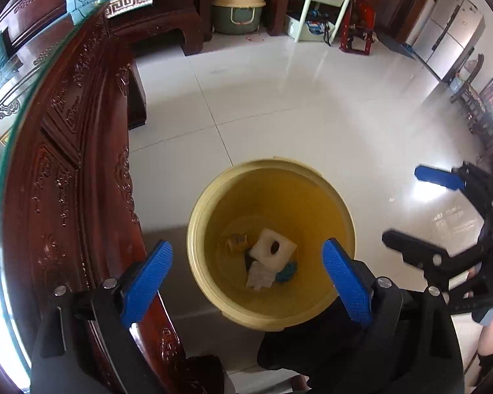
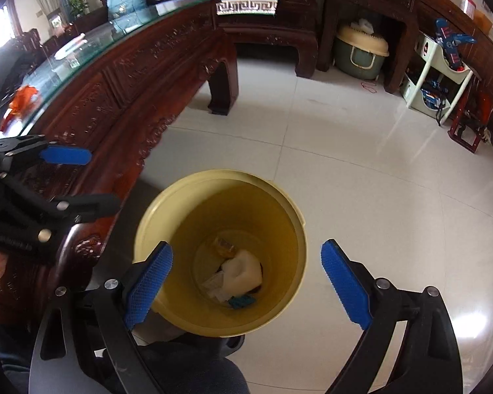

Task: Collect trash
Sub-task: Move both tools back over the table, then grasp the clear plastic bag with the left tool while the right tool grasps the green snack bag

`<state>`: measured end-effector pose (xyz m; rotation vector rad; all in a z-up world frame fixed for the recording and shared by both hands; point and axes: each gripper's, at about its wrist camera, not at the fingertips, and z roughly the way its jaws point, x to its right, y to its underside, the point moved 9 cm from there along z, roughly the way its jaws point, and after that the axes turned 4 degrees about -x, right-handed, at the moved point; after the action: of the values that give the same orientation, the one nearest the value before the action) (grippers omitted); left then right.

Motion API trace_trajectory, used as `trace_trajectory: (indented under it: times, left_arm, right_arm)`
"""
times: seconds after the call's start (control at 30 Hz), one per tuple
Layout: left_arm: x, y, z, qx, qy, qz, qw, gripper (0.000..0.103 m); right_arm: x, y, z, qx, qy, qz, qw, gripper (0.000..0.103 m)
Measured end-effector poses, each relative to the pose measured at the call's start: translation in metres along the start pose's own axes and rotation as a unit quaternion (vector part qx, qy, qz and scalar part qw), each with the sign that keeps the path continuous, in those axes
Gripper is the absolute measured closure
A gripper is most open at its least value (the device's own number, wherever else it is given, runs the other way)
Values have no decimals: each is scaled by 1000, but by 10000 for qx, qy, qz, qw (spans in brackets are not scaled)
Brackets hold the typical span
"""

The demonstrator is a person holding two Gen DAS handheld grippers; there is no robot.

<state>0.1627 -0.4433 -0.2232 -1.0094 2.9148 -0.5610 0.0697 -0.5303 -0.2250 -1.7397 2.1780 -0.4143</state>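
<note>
Both grippers hang above a round pale-yellow plastic bin [image 1: 271, 243] that stands on the glossy white tiled floor [image 1: 312, 105], just beside the carved dark red wooden table with a glass top [image 1: 69, 151]. The left gripper [image 1: 248, 279] points steeply down into the bin's mouth, its blue ribbed pads spread wide with nothing between them. The right gripper [image 2: 246, 282] tilts down the same way from the bin's other side, its fingers also spread wide and bare. On the bin's bottom lies the trash: a white foam block with a dark hole [image 1: 272, 251], crumpled white paper [image 1: 259, 275], a teal scrap [image 1: 287, 274] and a yellowish wrapper [image 1: 235, 241]. An orange object [image 2: 24, 97] sits on the table's glass near its left end.
</note>
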Motion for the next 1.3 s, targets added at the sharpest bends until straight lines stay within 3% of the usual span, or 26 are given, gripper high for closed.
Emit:
trace_trajectory:
  times: [0.23, 0.5, 0.77, 1.07, 1.3]
  left_arm:
    - [-23, 8, -69, 772, -231, -289, 9963, 9]
    - [-83, 72, -162, 1573, -872, -1070, 9779, 5]
    - [-169, 167, -243, 1938, -1934, -2132, 9379, 4]
    - [-273, 273, -311, 2251, -2565, -3101, 8873, 4]
    - [-327, 318, -331, 2274, -2843, -3415, 8665, 4]
  right_arm:
    - [-37, -10, -35, 545, -98, -363, 9978, 9]
    - [-126, -36, -81, 1402, -537, -1057, 9830, 8]
    - [-244, -53, -118, 2103, -1069, -1803, 9549, 8]
    - [-370, -56, -120, 1921, -1789, -2313, 9368, 8]
    - [-442, -52, -114, 1779, -1910, -2562, 9307, 8]
